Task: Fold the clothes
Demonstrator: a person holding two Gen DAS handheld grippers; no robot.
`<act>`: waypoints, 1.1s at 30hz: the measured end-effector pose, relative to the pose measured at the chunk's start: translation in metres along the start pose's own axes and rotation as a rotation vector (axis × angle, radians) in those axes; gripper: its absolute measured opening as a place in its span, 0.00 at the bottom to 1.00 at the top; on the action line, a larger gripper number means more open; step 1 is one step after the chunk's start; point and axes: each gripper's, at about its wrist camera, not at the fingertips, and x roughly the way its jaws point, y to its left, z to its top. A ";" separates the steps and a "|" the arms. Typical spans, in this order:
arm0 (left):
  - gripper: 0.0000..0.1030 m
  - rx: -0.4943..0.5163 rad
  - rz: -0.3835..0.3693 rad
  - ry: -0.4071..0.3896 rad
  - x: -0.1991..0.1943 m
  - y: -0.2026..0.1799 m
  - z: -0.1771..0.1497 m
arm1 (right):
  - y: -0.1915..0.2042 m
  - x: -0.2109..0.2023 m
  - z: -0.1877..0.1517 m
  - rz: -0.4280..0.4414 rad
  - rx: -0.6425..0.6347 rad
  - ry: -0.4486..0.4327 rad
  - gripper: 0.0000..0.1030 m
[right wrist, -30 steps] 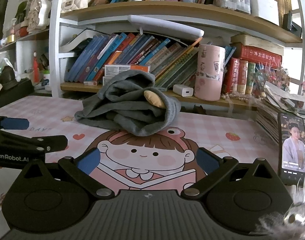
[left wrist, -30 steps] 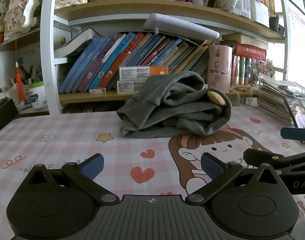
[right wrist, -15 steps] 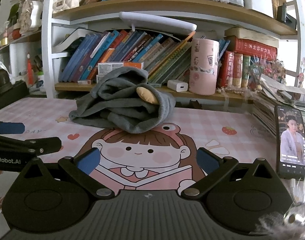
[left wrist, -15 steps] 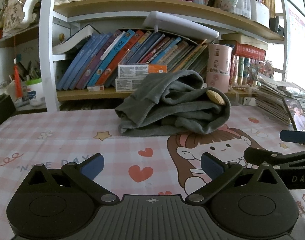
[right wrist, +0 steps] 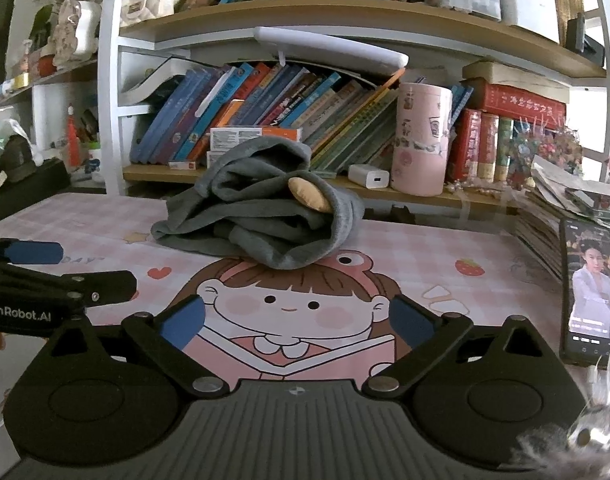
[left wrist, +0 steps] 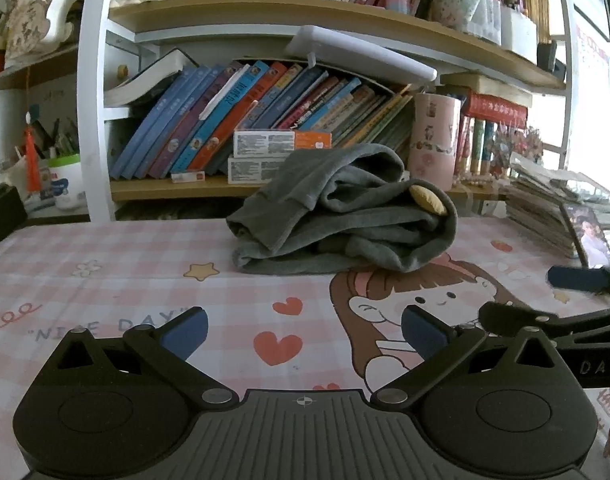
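A: Narrowing a touch, the right gripper [right wrist: 297, 316] has its jaws closing slightly, wide apart with nothing between them.

B: And the left gripper [left wrist: 303, 330]?

A: Wide apart, empty. The grey garment [left wrist: 341, 220] lies crumpled on the table [left wrist: 105, 280] ahead; folding hasn't begun.

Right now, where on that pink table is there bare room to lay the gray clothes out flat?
Free: the mat left of the gray clothes, and in front, toward both grippers. Crowded: the right edge, with a phone and stacked magazines.
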 end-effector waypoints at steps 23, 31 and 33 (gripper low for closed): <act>1.00 -0.084 -0.083 -0.092 -0.015 0.059 0.012 | -0.002 0.141 0.090 -0.063 -0.050 0.207 0.23; 0.98 -0.237 -0.077 -0.210 -0.036 0.097 0.017 | -0.011 0.067 0.151 0.635 0.616 -0.024 0.09; 0.92 -0.302 -0.118 -0.216 -0.037 0.108 0.016 | -0.018 0.046 0.147 0.697 0.705 -0.094 0.09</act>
